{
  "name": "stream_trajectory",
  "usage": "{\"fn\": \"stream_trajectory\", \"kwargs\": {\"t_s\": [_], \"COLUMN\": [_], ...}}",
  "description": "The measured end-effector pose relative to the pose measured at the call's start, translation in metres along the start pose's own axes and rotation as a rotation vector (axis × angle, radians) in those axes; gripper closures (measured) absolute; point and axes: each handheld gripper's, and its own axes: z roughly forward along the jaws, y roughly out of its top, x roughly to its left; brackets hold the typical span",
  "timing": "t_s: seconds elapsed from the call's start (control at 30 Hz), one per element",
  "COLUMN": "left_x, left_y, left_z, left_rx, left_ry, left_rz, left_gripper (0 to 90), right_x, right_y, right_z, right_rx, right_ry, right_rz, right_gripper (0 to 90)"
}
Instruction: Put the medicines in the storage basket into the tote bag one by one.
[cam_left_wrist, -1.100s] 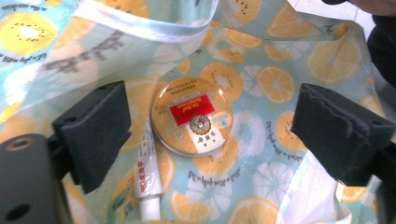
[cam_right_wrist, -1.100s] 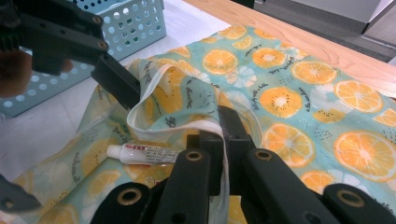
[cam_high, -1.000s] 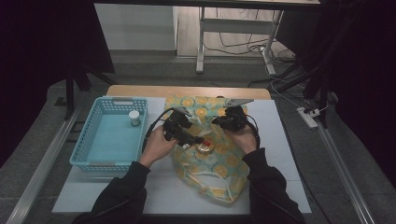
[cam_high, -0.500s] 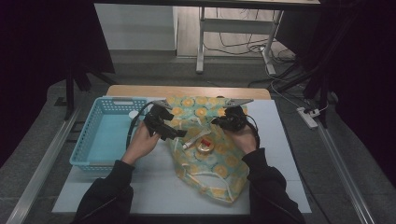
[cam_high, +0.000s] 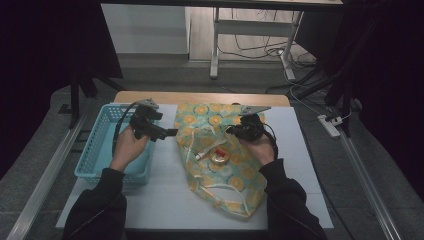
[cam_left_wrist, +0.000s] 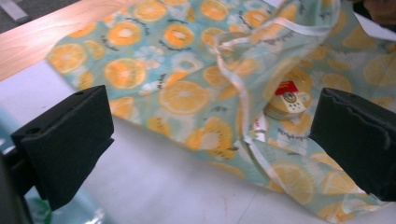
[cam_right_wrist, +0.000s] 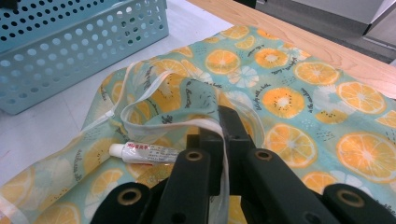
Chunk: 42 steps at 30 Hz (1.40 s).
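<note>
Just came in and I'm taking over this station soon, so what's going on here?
A person is packing small items into an orange-slice printed fabric bag on the white table. The right tool is shut on the bag's white-trimmed rim, holding the mouth up. A white tube and a round tin with a red label already lie inside. The left tool, jaws open and empty, hangs between the bag and the light blue perforated plastic basket.

A white tabletop (cam_high: 170, 195) with a wooden far edge carries a pale blue perforated basket (cam_high: 95, 155) at its left and an orange-slice patterned fabric bag (cam_high: 220, 175) lying flat at centre.
</note>
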Motion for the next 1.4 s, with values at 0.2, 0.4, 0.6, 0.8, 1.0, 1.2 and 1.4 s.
{"fn": "stream_trajectory", "kwargs": {"t_s": [0.2, 0.4, 0.6, 0.8, 1.0, 1.2, 1.4], "left_x": [0.019, 0.035, 0.049, 0.062, 0.075, 0.087, 0.095], "left_y": [-0.006, -0.012, -0.018, -0.026, -0.034, -0.040, -0.044], "left_z": [-0.013, -0.018, -0.018, -0.012, -0.004, 0.006, 0.016], "left_rx": [0.002, 0.020, 0.058, 0.109, 0.139, 0.170, 0.210], "left_ry": [0.084, 0.125, 0.182, 0.237, 0.232, 0.227, 0.241], "left_rz": [-0.025, -0.048, -0.073, -0.086, -0.091, -0.121, -0.137], "left_gripper": [0.4, 0.3, 0.5, 1.1, 0.0, 0.0, 0.1], "right_x": [0.000, 0.000, 0.000, 0.000, 0.000, -0.001, -0.001], "right_y": [0.000, 0.000, 0.000, 0.000, 0.000, -0.001, -0.001], "right_z": [0.000, 0.001, 0.001, 0.001, 0.001, 0.001, 0.002], "right_rx": [0.001, 0.001, 0.002, 0.002, 0.002, 0.003, 0.002], "right_ry": [0.002, 0.005, 0.002, 0.002, 0.002, 0.002, 0.003], "right_rz": [0.004, 0.006, 0.005, 0.003, 0.003, 0.003, 0.003], "right_gripper": [89.5, 89.6, 89.6, 89.5, 89.5, 89.5, 89.5]}}
